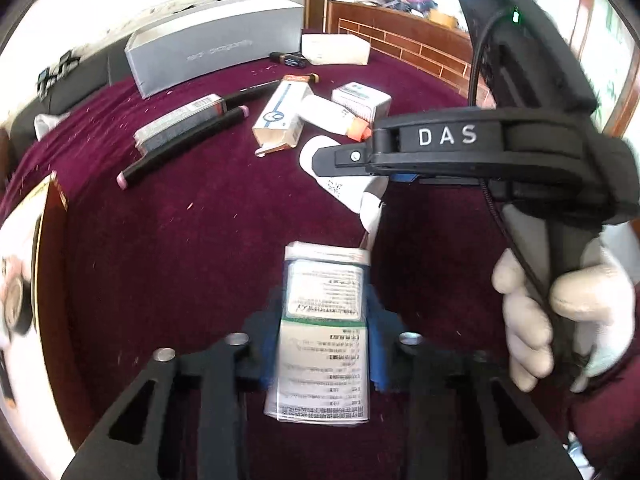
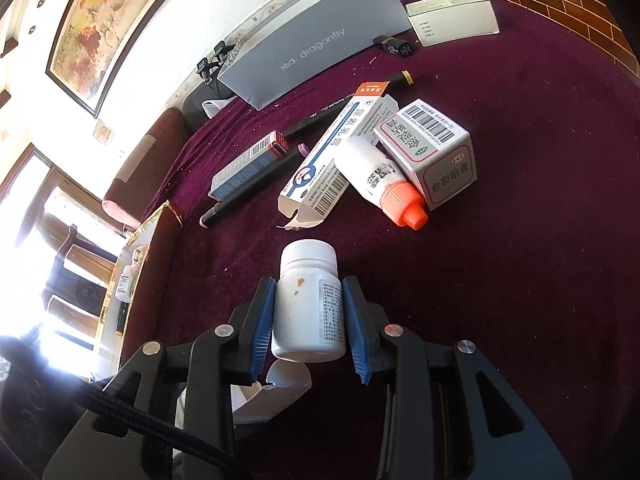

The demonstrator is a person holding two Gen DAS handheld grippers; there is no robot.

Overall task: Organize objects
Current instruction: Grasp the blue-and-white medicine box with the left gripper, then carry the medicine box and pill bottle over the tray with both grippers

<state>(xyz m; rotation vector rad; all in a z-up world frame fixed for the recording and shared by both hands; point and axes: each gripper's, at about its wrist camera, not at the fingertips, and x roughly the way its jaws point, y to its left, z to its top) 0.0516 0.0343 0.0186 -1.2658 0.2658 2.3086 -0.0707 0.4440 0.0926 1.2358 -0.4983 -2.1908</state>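
Your left gripper (image 1: 324, 332) clamps the green-white carton (image 1: 322, 336) | your right gripper (image 2: 308, 320) pinches the white pill bottle (image 2: 308, 304) | both above the maroon cloth (image 2: 500, 264)

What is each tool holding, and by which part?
Left tool: a small medicine box, clamped across its long sides. Right tool: a white pill bottle, clamped across its body below the cap.

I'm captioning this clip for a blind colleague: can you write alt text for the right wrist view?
The right gripper clamps a white plastic pill bottle between its blue pads, above a dark red velvet cloth. Behind it lie a white tube with an orange cap, several printed medicine cartons and a long grey shoebox.
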